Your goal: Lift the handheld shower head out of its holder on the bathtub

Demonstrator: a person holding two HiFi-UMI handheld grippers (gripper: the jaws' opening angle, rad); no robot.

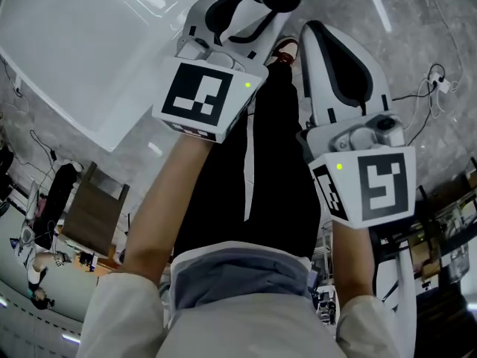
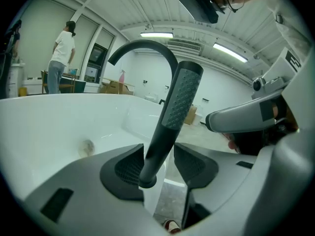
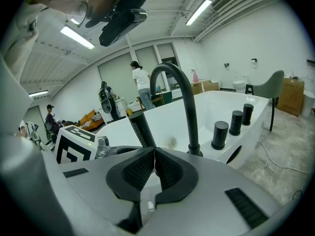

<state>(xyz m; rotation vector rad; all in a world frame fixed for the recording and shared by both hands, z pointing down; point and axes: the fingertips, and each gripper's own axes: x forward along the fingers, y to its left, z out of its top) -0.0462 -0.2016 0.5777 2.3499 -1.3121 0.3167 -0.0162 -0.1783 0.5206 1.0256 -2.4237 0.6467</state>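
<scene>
While its two jaws stand wide apart, the left gripper (image 2: pixel 158 149) straddles the slim black handheld shower head with a dotted grip (image 2: pixel 173 113). The shower head rises between the pads at the rim of the white bathtub (image 2: pixel 54 127), close against the left pad and clear of the right, unclamped. An arched black spout (image 2: pixel 147 47) stands behind it. Further right, the right gripper (image 3: pixel 154 154) is clenched, pads meeting on nothing. Three black cylindrical knobs (image 3: pixel 220 134) line the rim beyond.

Black shower head (image 2: pixel 171 116), leaning, on bathtub (image 2: pixel 49 127)
</scene>
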